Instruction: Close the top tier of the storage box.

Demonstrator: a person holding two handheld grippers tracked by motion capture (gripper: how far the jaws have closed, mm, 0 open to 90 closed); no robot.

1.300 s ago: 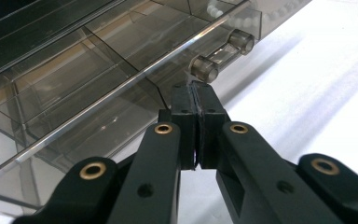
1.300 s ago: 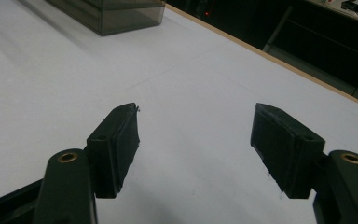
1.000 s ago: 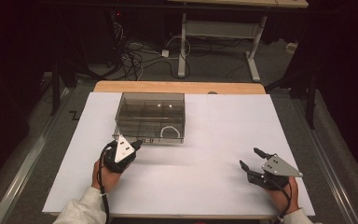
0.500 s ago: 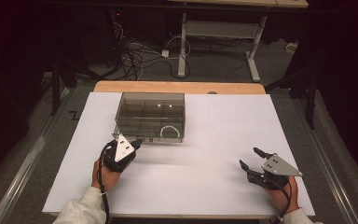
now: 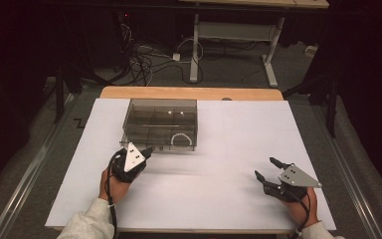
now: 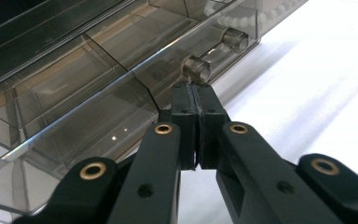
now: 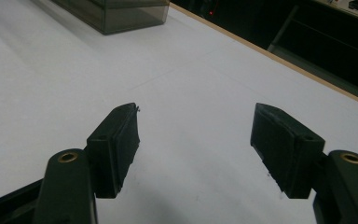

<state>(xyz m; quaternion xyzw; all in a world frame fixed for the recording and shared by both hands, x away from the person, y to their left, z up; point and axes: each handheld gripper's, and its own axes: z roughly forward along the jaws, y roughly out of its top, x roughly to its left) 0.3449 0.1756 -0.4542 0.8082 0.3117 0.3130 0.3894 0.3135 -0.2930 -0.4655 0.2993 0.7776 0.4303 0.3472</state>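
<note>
On the white-covered bench [image 5: 219, 199], the right claw [image 5: 267, 170] rests near the front edge with its jaws spread and empty, while farther back the left claw [image 5: 148, 149], pressed together, touches the front latch of the smoky transparent plastic compartment box [image 5: 160, 122].

overall light: dim room, dark floor and background; white table sheet [image 5: 219, 149] is the only bright area
light source: from above, hidden off frame
shadows: soft band on the sheet in front of the clear box [image 5: 160, 124]; small soft shadow under the right gripper [image 5: 267, 169]
glare: small specks on the box lid in the high view; streak along the lid edge in the left gripper view
exposure: sheet near blown out at upper right, left gripper view
focus: high view soft and grainy; left gripper [image 6: 196, 100] pads fairly sharp, near jaw arms soft
right gripper view: far table edge blurred, colour cool
distortion: mild bending at the gripper views' edges
</note>
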